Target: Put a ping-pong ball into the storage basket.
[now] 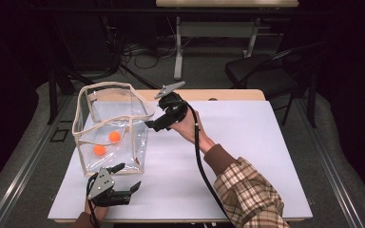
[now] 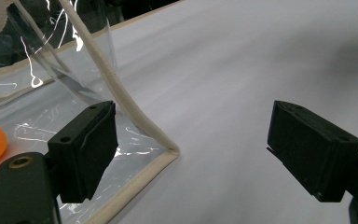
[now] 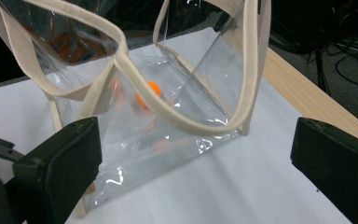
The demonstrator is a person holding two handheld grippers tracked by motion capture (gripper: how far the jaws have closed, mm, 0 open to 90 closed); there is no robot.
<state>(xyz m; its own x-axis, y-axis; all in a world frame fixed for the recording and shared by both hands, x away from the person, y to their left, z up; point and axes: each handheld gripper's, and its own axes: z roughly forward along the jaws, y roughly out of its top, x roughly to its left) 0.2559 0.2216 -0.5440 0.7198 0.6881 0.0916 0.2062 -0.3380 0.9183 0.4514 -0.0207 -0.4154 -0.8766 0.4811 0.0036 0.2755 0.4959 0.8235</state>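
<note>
A clear bag (image 1: 111,128) with cream trim stands on the left of the worktop (image 1: 247,156), two orange balls (image 1: 107,143) inside. The right gripper (image 1: 158,124) hovers at its right rim, jaws wide and empty. The left gripper (image 1: 129,178) sits at the near corner, jaws wide.

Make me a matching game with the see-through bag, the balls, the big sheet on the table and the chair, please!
Things:
1. clear bag
2. two balls
3. sheet on the table
4. chair

Descriptions:
A. white, lying flat
B. orange, inside the bag
C. dark, on the floor beyond the table
D. see-through with cream trim, standing upright

Pairs: 1-D, 2-B, 3-A, 4-C
</note>
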